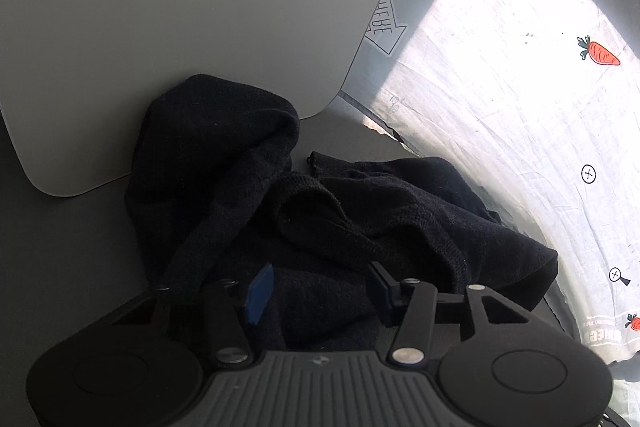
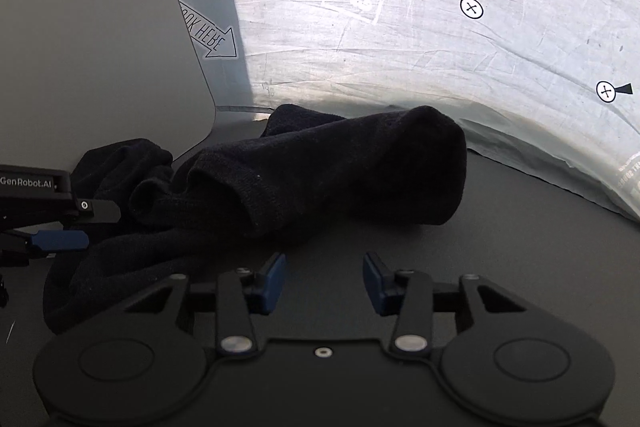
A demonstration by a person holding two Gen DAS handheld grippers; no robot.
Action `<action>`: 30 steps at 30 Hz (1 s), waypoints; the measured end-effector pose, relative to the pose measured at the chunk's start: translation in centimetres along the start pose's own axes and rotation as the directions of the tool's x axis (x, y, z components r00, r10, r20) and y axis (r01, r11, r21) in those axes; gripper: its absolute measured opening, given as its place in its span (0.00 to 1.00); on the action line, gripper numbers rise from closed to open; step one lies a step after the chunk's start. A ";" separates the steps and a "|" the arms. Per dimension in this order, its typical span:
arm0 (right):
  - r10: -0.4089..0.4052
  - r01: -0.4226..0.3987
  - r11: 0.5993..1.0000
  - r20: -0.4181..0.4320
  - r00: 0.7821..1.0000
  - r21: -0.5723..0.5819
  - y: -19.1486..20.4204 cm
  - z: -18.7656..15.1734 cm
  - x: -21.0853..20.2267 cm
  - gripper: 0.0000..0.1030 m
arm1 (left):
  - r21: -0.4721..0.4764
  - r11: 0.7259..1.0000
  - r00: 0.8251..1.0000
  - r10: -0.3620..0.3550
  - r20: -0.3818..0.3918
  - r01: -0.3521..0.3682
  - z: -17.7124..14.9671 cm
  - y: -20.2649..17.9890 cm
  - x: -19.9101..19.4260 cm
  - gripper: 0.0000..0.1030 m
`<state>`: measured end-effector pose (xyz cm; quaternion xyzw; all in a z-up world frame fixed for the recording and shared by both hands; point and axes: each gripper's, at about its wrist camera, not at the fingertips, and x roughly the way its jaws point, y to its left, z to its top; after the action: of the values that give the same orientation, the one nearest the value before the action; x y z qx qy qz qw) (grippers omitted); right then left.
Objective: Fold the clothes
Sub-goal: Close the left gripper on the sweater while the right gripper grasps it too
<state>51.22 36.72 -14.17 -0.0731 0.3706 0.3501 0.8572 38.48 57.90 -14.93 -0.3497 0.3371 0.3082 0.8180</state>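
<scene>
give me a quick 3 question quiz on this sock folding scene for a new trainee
1. True or false: the right gripper has the black socks clamped between its pads.
2. What lies under the socks? A) dark table B) wooden floor C) red towel
3. Fill in: the printed cloth behind the socks shows orange ____.

Key
1. False: its jaws stand apart over bare table, short of the socks.
2. A.
3. Carrots.
</scene>
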 end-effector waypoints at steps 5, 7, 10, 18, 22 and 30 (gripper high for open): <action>0.023 -0.022 0.999 -0.022 1.000 0.027 1.4 1.6 3.2 0.41 | -0.003 0.993 0.992 0.119 -0.035 -0.119 1.3 1.3 3.8 0.35; 0.033 -0.032 0.999 -0.033 0.999 0.034 1.8 1.8 4.0 0.41 | 0.023 0.993 0.993 0.114 -0.034 -0.113 1.6 1.6 4.6 0.35; 0.003 -0.002 1.000 -0.068 0.998 0.020 2.7 2.0 5.2 0.41 | 0.053 0.993 0.993 0.108 -0.042 -0.106 1.7 1.7 5.5 0.35; -0.035 0.041 0.996 -0.073 0.997 0.074 3.4 2.2 6.9 0.43 | -0.034 0.994 0.994 0.098 -0.040 -0.099 2.5 2.9 6.8 0.35; -0.063 0.066 0.996 -0.043 0.997 0.065 3.5 2.8 7.1 0.46 | -0.034 0.995 0.995 0.091 -0.044 -0.093 3.6 3.0 7.5 0.37; -0.176 0.174 0.981 -0.029 0.984 -0.082 3.9 2.9 8.6 0.30 | -0.024 0.993 0.989 0.117 -0.093 -0.120 4.2 2.7 10.6 0.35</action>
<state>54.47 45.46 -17.44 -0.1455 0.3638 0.2864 0.8743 44.06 65.61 -21.82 -0.3549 0.3896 0.3449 0.7767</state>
